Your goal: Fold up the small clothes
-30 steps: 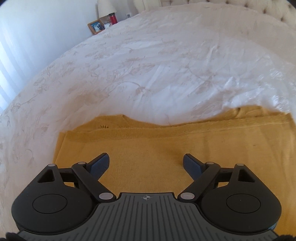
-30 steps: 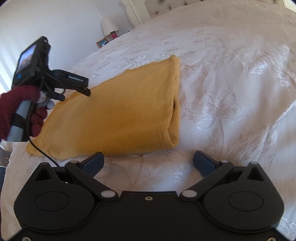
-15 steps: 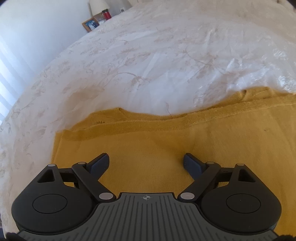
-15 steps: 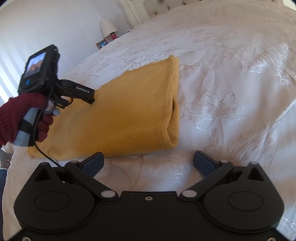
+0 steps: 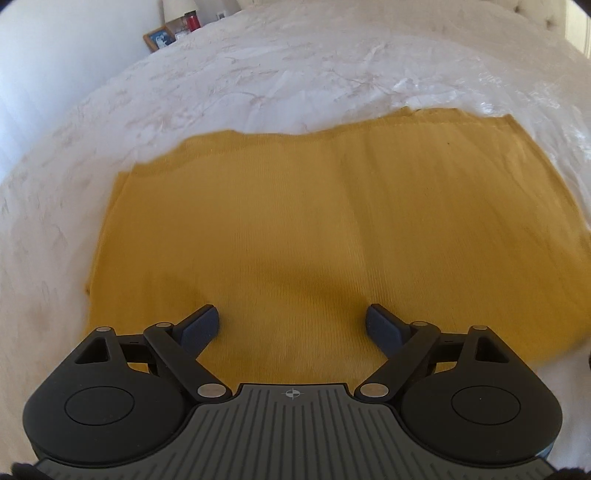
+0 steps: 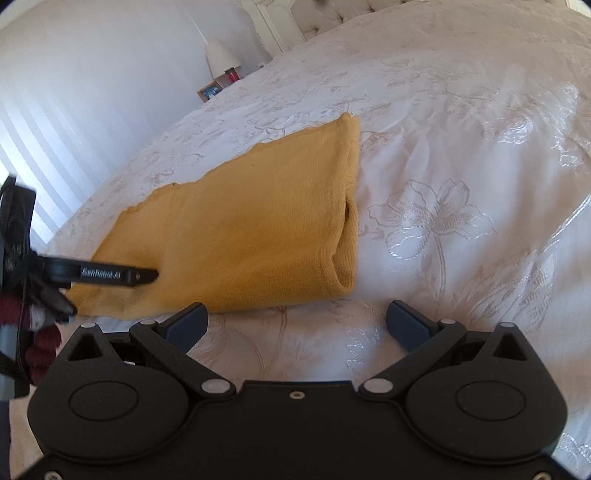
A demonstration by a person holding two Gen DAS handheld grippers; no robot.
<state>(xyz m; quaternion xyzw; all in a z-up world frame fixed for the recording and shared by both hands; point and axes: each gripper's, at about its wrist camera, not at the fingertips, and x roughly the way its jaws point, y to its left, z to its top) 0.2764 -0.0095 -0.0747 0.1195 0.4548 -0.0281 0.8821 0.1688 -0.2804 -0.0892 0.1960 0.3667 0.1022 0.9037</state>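
Note:
A mustard-yellow garment (image 5: 303, 221) lies folded flat on the white bedspread (image 5: 295, 74). It also shows in the right wrist view (image 6: 251, 221), with its ribbed hem opening at the right end. My left gripper (image 5: 293, 325) is open and empty, just above the garment's near part; it shows in the right wrist view (image 6: 147, 276) over the garment's left end. My right gripper (image 6: 297, 321) is open and empty over bare bedspread (image 6: 461, 166), just in front of the garment's near edge.
A bedside table with a lamp, a red candle (image 5: 192, 22) and a picture frame (image 5: 159, 37) stands beyond the bed's far left. A tufted headboard (image 6: 388, 7) is at the far end. A hand in a dark red glove (image 6: 40, 339) holds the left gripper.
My left gripper has pulled back and tilted down towards the near edge, so more of the garment shows ahead of it. In the right wrist view it has dropped lower. The right gripper has barely moved.

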